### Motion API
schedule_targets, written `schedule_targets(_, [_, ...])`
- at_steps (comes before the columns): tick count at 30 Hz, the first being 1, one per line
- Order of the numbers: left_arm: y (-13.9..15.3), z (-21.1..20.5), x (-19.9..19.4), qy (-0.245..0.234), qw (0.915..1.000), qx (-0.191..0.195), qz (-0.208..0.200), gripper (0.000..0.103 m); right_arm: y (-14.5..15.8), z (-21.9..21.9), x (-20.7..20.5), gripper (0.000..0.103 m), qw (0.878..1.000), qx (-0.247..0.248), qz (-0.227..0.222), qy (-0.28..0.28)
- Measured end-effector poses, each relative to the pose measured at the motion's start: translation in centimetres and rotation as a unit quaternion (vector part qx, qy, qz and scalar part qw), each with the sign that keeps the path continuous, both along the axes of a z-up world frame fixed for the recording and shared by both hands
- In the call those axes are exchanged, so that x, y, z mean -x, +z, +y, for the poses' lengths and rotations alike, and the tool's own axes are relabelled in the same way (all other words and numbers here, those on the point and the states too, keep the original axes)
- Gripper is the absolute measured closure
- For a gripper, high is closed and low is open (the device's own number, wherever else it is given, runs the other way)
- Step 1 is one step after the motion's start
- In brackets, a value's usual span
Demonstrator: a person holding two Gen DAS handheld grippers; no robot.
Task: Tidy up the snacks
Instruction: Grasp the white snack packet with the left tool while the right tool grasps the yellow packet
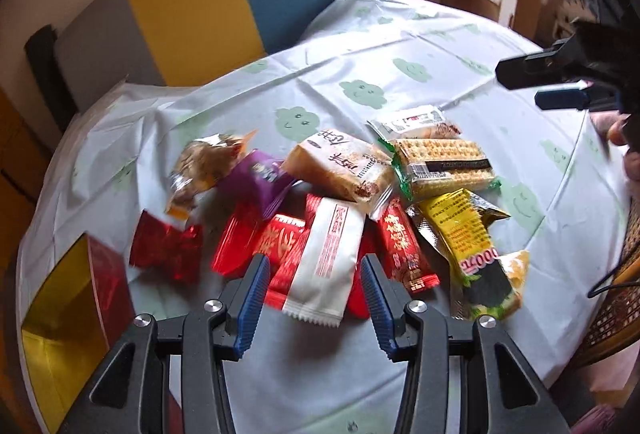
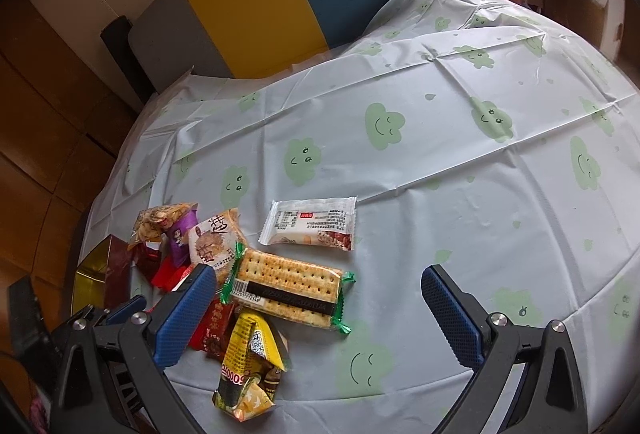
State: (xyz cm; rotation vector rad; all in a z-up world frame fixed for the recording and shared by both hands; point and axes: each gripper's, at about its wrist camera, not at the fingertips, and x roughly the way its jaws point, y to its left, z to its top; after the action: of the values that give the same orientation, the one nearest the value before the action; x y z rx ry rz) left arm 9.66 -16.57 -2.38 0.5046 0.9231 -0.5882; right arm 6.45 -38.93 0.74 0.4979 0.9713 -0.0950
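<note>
Far left, at the table edge: open red cardboard box with a gold foil lining [image 1: 68,318], empty as far as can be seen, just beside the snack heap.

Snack heap on the pale blue plastic tablecloth with green smiling clouds [image 2: 460,194]. Left to right in the left wrist view: crinkled red foil packet [image 1: 166,252]; clear packet of brown nutty pieces [image 1: 204,170]; purple foil pouch [image 1: 256,180]; shiny red wrappers [image 1: 276,246]; long white sachet with red print [image 1: 326,258] lying over the red ones; tan pastry pack with black characters [image 1: 340,168] on top of the pile; narrow dark red bar wrapper [image 1: 404,246]; clear-wrapped cracker sandwich with green crimped ends [image 1: 440,164]; yellow packet with green and black print [image 1: 476,250].

White pouch with a printed label [image 2: 308,226] lies apart, just behind the crackers.

Left gripper [image 1: 316,274]: blue-padded jaws spread, straddling the near end of the white sachet; pads not pressing it, nothing pinched.

Right gripper [image 2: 316,314]: jaws spread wide, over the cracker sandwich and the bare cloth beside it; nothing held.

Behind the table: chair back in grey, yellow and blue panels [image 2: 260,6].
</note>
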Motion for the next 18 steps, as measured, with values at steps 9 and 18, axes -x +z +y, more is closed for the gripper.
schedule_targets(9, [-2.5, -1.8, -1.7, -0.014, 0.9997, -0.019, 0.003, 0.061, 0.1, 0.3, -0.2, 0.000, 1.000, -0.004, -0.003, 0.010])
schedule_targets(18, [-0.1, 2.6, 1.5, 0.050, 0.9954, 0.081, -0.010, 0.071, 0.1, 0.8, -0.2, 0.008, 1.000, 0.014, 0.002, 0.020])
